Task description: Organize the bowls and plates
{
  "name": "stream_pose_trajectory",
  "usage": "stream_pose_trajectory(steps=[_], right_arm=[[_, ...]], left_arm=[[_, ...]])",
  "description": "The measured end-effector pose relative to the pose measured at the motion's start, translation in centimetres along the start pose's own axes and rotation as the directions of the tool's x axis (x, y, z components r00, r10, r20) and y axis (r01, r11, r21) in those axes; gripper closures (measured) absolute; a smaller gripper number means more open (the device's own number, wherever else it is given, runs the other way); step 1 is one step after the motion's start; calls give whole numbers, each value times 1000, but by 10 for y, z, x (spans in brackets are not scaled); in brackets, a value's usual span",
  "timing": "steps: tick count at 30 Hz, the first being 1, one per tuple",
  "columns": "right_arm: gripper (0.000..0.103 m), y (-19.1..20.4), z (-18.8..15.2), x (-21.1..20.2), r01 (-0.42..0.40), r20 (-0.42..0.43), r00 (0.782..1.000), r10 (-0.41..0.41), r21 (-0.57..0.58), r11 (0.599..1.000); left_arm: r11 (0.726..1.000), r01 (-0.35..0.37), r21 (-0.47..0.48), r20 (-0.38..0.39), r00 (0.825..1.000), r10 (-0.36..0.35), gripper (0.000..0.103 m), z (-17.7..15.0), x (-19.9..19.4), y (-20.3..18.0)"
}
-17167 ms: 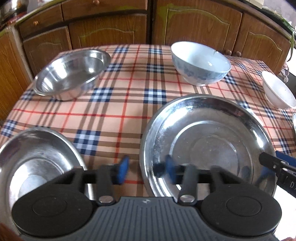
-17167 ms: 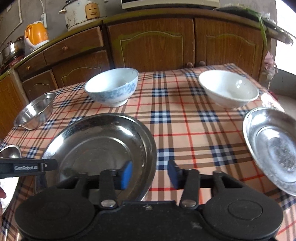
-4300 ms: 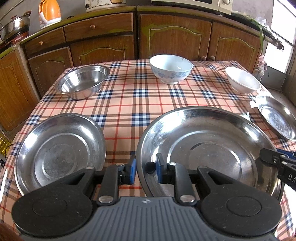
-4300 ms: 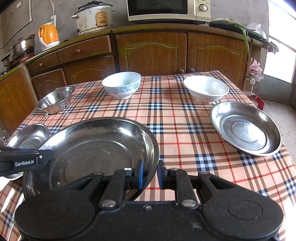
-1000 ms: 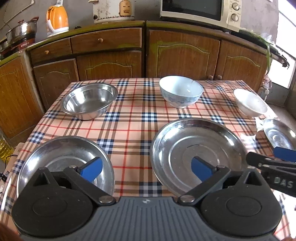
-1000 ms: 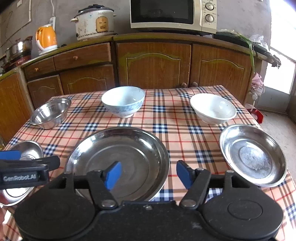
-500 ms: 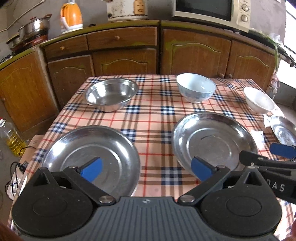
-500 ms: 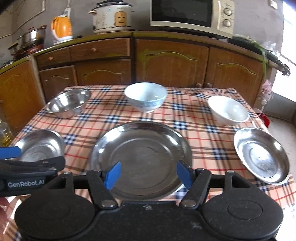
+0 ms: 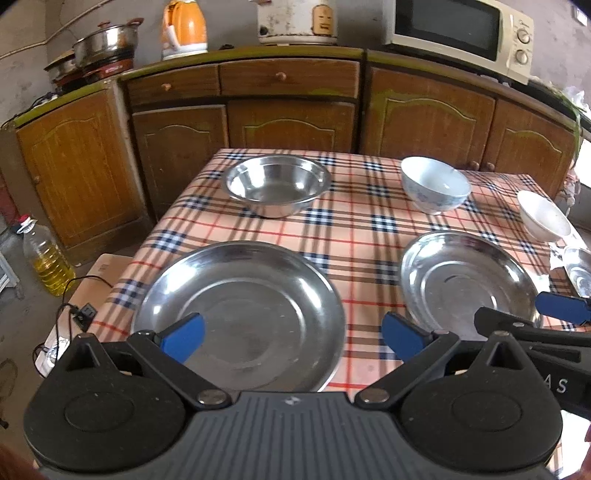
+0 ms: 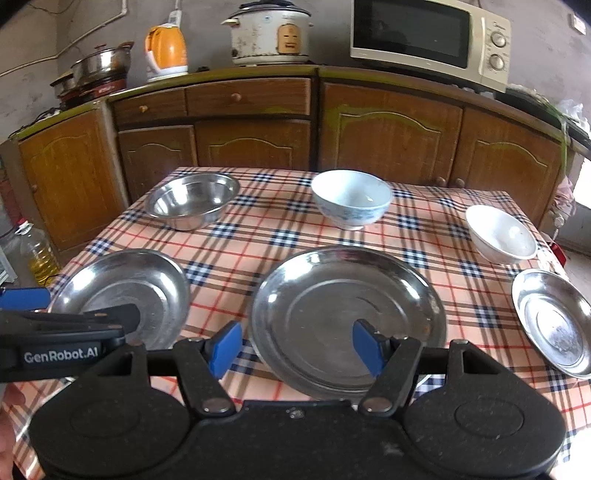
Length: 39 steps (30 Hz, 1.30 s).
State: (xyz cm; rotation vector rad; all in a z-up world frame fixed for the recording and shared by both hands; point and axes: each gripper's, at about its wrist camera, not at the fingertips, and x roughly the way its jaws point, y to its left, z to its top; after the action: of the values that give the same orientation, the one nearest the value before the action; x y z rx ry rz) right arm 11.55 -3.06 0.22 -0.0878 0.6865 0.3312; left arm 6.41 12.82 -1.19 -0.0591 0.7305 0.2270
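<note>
On the checked tablecloth (image 9: 369, 236) lie a mid-size steel plate (image 9: 240, 314), a large steel plate (image 10: 347, 314) and a small steel plate (image 10: 554, 321). Behind them stand a steel bowl (image 9: 277, 184), a blue-patterned bowl (image 10: 351, 199) and a white bowl (image 10: 500, 232). My left gripper (image 9: 291, 338) is open and empty, above the near rim of the mid-size plate. My right gripper (image 10: 297, 347) is also open and empty, above the near rim of the large plate, which I also see in the left wrist view (image 9: 465, 280). Neither gripper touches a plate.
Brown cabinets (image 10: 255, 147) run behind the table, with a kettle (image 10: 164, 51), a rice cooker (image 10: 269, 33) and a microwave (image 10: 428, 40) on the counter. Left of the table, on the floor, stand an oil bottle (image 9: 46, 262) and a cardboard box with cables (image 9: 85, 295).
Both grippers have swung to the left and drawn back a little, so the plates slid right in both views. Both jaws stayed open and the dishes did not move.
</note>
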Motion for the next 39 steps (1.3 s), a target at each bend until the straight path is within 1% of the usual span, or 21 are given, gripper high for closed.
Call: stream_pose_trajectory(steps=[11,16,22,26,35,39], right_arm=[[23,30,0,9,-45,-9,999,45,-29,999],[23,44,-1,16,-71,-24,997,70,-47,996],[24,60,-3,28,-108,-38,994,106,-65,992],[24,70,-4,37,-122,-52,992,118,-81,989],[24,81,-2,62,-126,-88,989,119,-79,989],[24,83,-2,76,-124,-104,988,117,-68,990]], left_arm=[[999,-28,-24,9,1000,28,0,-5,-4,28],[998,-40,-42,1,999,40,0,-9,-2,42],[997,-38,-64,-5,999,38,0,-11,5,60],[995,-61,-76,-14,998,60,0,-12,11,70],[983,-136,-121,-66,989,129,0,-15,36,104],[979,-149,-137,-95,986,137,0,-16,47,115]])
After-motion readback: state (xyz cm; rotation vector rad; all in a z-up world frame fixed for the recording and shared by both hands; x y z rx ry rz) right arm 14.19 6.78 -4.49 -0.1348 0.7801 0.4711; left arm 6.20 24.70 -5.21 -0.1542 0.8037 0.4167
